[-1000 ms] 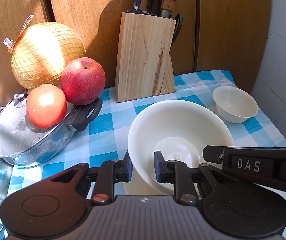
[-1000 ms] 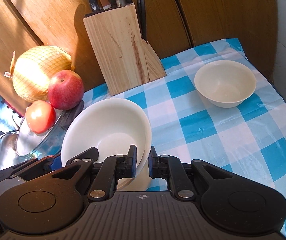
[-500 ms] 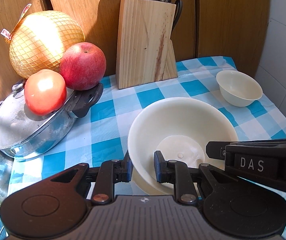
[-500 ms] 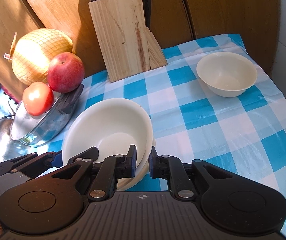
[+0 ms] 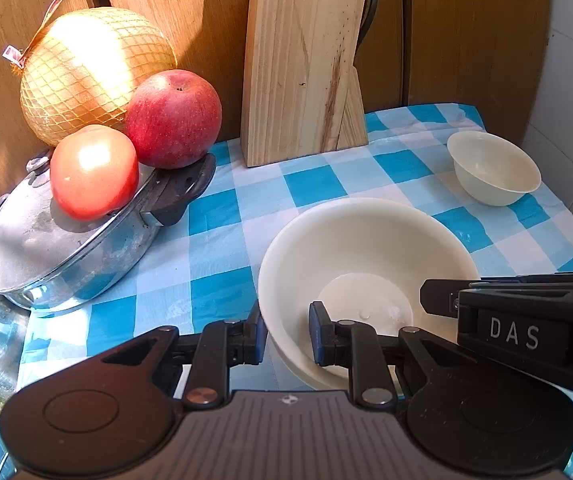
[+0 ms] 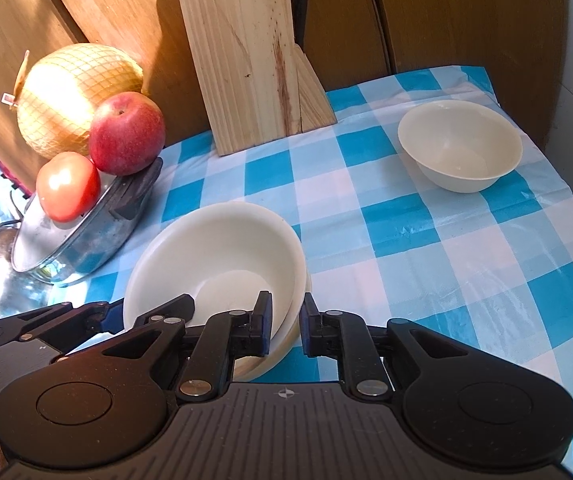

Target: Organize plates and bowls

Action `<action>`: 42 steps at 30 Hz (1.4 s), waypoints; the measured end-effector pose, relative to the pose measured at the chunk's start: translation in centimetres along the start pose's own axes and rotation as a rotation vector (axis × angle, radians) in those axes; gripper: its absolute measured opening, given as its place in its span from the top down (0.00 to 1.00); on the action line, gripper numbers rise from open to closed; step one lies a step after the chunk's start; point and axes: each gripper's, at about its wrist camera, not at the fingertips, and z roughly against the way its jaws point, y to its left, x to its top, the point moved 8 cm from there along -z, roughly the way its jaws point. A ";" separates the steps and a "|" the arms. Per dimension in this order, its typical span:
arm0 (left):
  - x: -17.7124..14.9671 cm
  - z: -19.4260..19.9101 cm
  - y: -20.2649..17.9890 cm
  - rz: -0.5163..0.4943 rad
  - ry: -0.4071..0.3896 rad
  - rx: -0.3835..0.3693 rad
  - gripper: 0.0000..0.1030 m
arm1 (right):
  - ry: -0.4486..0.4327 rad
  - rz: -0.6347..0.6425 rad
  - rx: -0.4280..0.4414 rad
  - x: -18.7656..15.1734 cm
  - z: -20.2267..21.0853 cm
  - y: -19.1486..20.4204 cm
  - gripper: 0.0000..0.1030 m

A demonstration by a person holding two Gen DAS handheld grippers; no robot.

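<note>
A large cream bowl (image 5: pixel 366 248) (image 6: pixel 222 248) sits nested in a second cream dish whose rim (image 6: pixel 305 280) shows beneath it, on the blue-checked cloth. My left gripper (image 5: pixel 288 338) is shut on the large bowl's left rim, one pad outside and one inside. My right gripper (image 6: pixel 285 320) straddles the right rim of the stack. Its jaws are opening, and a thin gap shows beside the right pad. In each wrist view the other gripper shows at the edge. A small cream bowl (image 5: pixel 494 168) (image 6: pixel 460 146) stands alone at the far right.
A wooden knife block (image 5: pixel 302 68) (image 6: pixel 246 60) stands at the back against wooden panels. At the left, a steel pot with a glass lid (image 5: pixel 66 248) carries a tomato (image 5: pixel 94 172) and an apple (image 5: pixel 172 118), with a netted pomelo (image 5: pixel 90 72) behind. Checked cloth (image 6: pixel 426 264) lies between the bowls.
Both views have tipped slightly, so the knife block and small bowl sit higher in frame. The right jaws stand a little wider around the rim. The left grip is unchanged.
</note>
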 end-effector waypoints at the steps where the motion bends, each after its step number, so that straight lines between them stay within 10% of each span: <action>1: 0.0 0.0 0.1 0.000 0.000 0.004 0.84 | 0.000 0.001 0.000 0.0 0.0 0.1 0.80; 42: 4.7 0.1 -1.8 0.043 -0.061 -0.048 0.79 | -0.139 -0.119 -0.124 4.5 2.6 -8.3 0.65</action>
